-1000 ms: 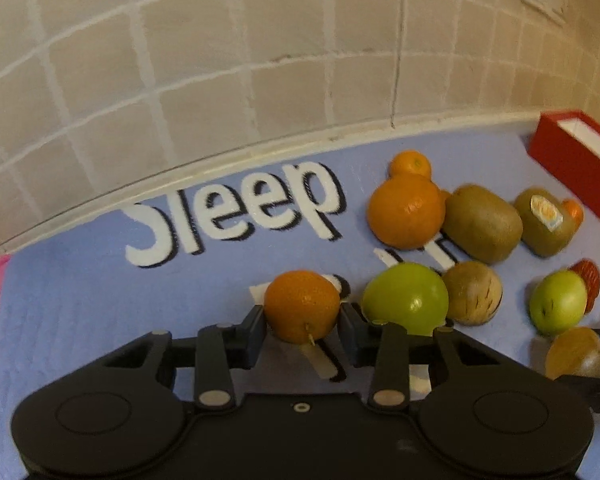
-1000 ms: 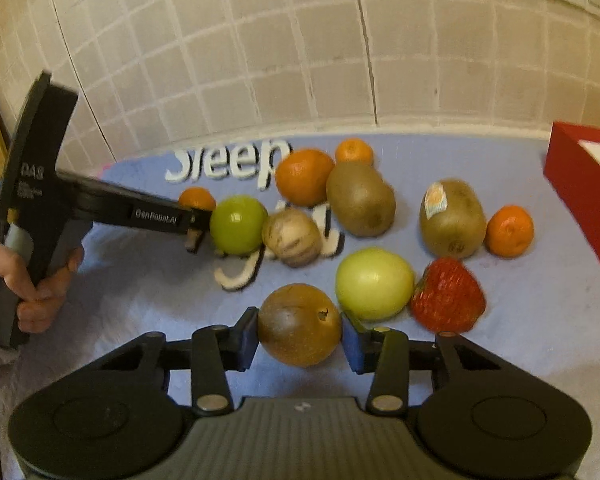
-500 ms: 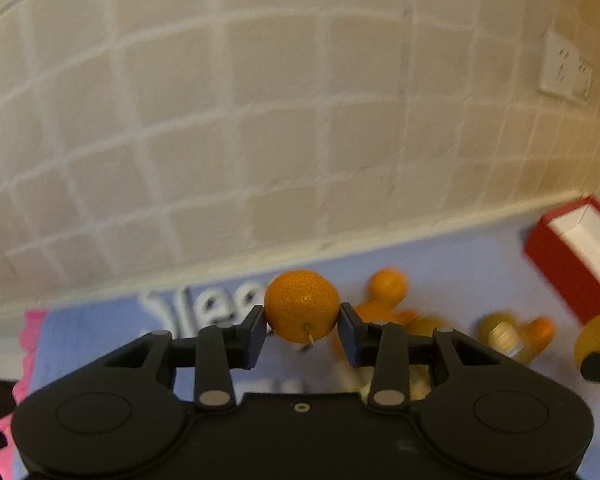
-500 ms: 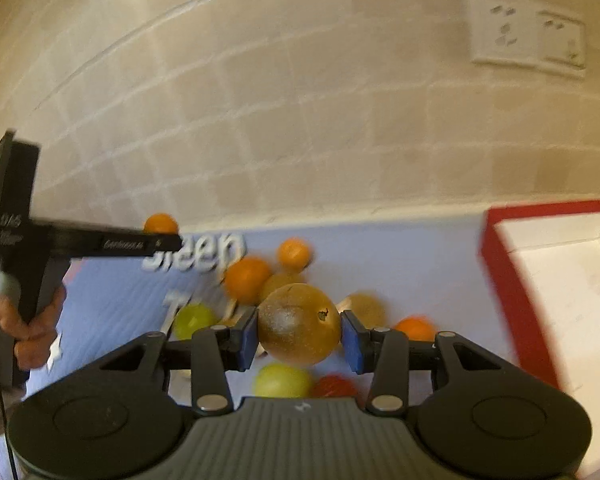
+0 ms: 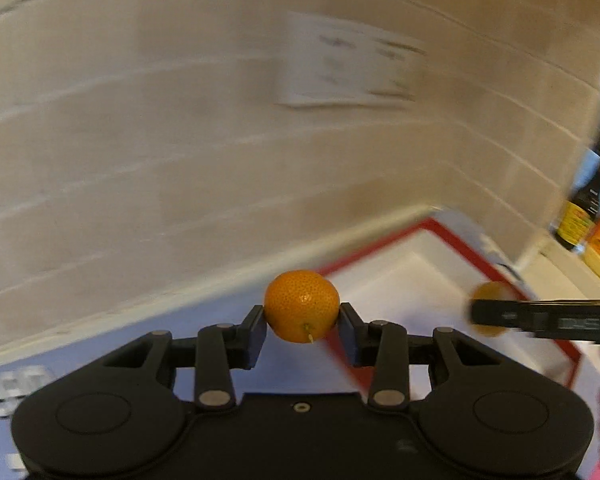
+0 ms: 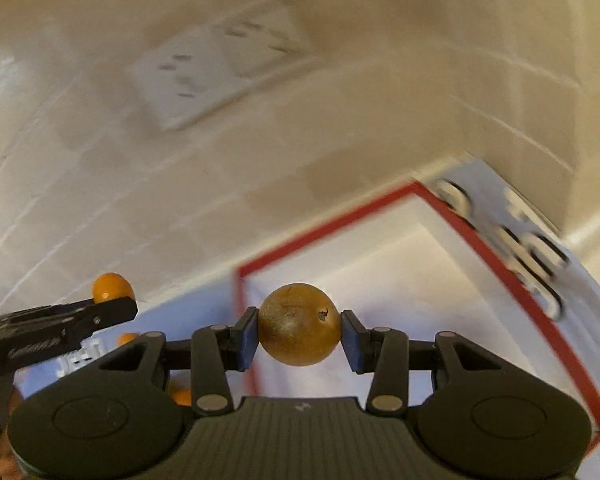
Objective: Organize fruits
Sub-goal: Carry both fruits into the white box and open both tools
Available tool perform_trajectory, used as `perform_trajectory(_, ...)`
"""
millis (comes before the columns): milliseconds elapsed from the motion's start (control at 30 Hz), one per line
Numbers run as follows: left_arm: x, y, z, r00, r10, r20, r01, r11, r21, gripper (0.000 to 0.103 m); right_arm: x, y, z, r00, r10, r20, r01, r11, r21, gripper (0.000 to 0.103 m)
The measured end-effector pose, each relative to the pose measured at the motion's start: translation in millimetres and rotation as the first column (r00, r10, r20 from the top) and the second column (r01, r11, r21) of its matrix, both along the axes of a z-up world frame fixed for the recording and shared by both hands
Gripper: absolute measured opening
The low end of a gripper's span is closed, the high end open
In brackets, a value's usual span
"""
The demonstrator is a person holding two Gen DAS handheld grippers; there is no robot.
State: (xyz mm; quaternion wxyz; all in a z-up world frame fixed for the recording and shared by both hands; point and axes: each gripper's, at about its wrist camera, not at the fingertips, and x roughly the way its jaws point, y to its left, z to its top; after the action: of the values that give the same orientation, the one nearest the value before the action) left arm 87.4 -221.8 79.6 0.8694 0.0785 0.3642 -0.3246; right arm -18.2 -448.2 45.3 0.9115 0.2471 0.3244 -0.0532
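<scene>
The left gripper (image 5: 302,322) clamped a small orange (image 5: 302,306), the right gripper (image 6: 299,334) a brown fruit (image 6: 299,324); the mat's lettering (image 6: 79,358) was too blurred to read.

- Left gripper (image 5: 302,330): both pads are pressed against the sides of a small orange fruit (image 5: 302,306), which is clear of any surface. The fingers point forward and downward.
- Right gripper (image 6: 299,335): jaws are clamped on a round brown fruit (image 6: 298,324), one pad on each flank, fingers angled downward.
- From the right wrist view, the left gripper enters from the left edge, its fruit at the tip.
- A hand (image 6: 4,470) shows only partly at the lower left corner.
</scene>
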Motion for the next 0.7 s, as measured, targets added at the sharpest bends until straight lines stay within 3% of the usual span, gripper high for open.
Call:
perform_trajectory(233,-21,-75,-42,0.981,-0.142,-0.132,0.143,0.99,-0.002,0.046,-2,-47,-44,0.991,-0.094,-0.095,0.104,0.988,0.112,0.045)
perform_trajectory(367,-31,-94,-57,0.968,-0.186,-0.166,0.191,0.981,0.017,0.046,-6,-58,-59,0.986,-0.102,-0.129,0.124,0.977,0.173,0.045)
perform_trajectory(633,-44,-120,-78,0.954,-0.223,-0.201,0.241,0.968,0.074,0.047,-4,-58,-80,0.969,-0.134,-0.209,0.178,0.962,0.209,0.047)
perform_trajectory(667,-44,-120,-79,0.953,-0.222,-0.208,0.242,0.967,0.079,0.048,-5,-59,-81,0.966,-0.144,-0.215,0.19,0.959,0.208,0.049)
perform_trajectory(700,-43,-120,-79,0.952,-0.22,-0.215,0.242,0.967,0.081,0.058,-7,-60,-80,0.965,-0.154,-0.214,0.2,0.957,0.212,0.053)
